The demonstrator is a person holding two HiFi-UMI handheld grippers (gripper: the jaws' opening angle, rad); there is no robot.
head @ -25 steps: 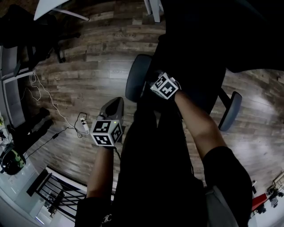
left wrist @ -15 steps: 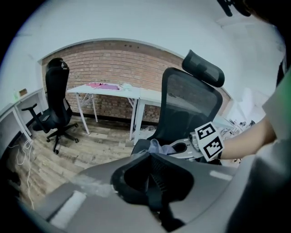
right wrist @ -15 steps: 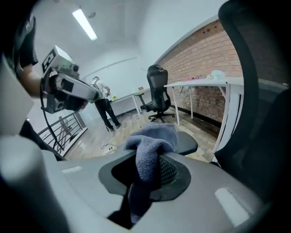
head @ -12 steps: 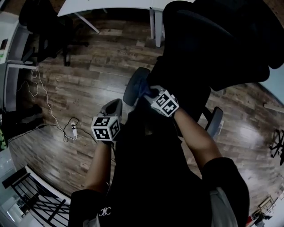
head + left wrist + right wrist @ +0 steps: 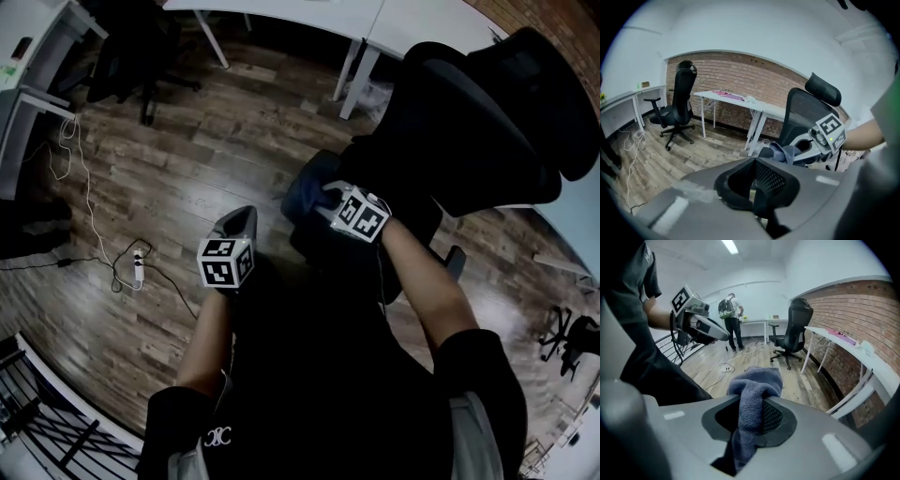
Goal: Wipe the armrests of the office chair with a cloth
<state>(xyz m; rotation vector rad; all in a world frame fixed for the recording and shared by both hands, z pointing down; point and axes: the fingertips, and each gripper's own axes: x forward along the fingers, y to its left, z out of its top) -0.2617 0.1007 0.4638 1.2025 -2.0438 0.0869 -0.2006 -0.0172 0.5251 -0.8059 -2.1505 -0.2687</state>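
Since a second ago, the head view is taking in far more of the office chair (image 5: pixel 487 122), whose black backrest is now filling the upper right. The near armrest (image 5: pixel 764 152), which was showing as a bare oval pad then, is now lying partly under the cloth (image 5: pixel 757 394). The right gripper (image 5: pixel 328 197) is sitting a little lower and further right in the picture than before. The left gripper (image 5: pixel 242 223) is keeping almost the same place left of the chair.

The right forearm is reaching up and leftward from the lower right, bare to the elbow, and is carrying its gripper onto the near armrest. Its jaws are clamping the blue-grey cloth: a thick fold is running between them and bunching out past the tips. In the left gripper view that bunch is resting against the armrest's dark pad. The far armrest (image 5: pixel 453 261) is showing beyond the right arm, apart from both grippers.

The left forearm is rising straight from the bottom edge and is holding its gripper out over the wooden floor (image 5: pixel 141 159), well apart from the chair. Its jaws are standing together with nothing between them.

A power strip (image 5: pixel 138 269) with a white cable is lying on the floor to the left.
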